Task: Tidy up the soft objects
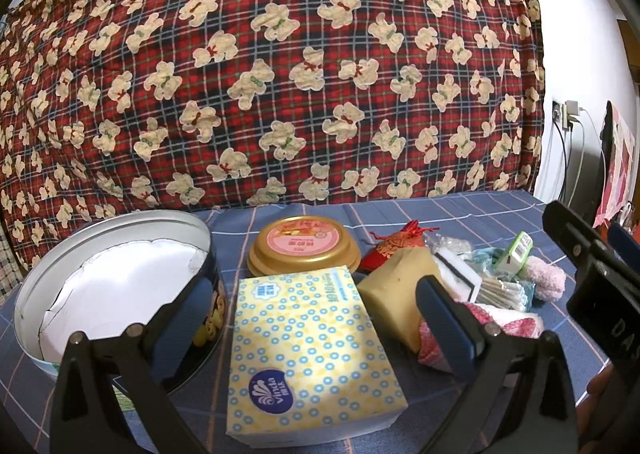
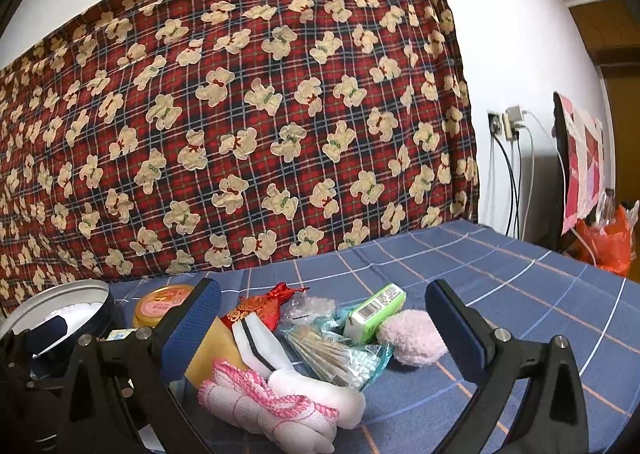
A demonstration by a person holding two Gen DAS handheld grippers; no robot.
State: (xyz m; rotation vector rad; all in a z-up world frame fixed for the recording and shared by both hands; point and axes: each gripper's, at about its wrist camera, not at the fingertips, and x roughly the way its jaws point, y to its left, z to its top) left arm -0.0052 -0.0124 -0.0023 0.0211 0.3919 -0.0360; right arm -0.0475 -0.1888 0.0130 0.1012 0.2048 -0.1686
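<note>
Both grippers hover with jaws spread wide, gripping nothing, above a table [image 2: 520, 278] draped in blue checked cloth. The left gripper [image 1: 316, 318] frames a yellow Vinda tissue pack [image 1: 308, 350] beside an open round tin [image 1: 112, 278]. The right gripper [image 2: 320, 318] faces a pile: pink-edged cloth [image 2: 276, 402], cotton swabs [image 2: 340, 358], fluffy pink pompom [image 2: 412, 338].

Black grippers, blue-padded fingers [image 2: 454, 320], silver screws
</note>
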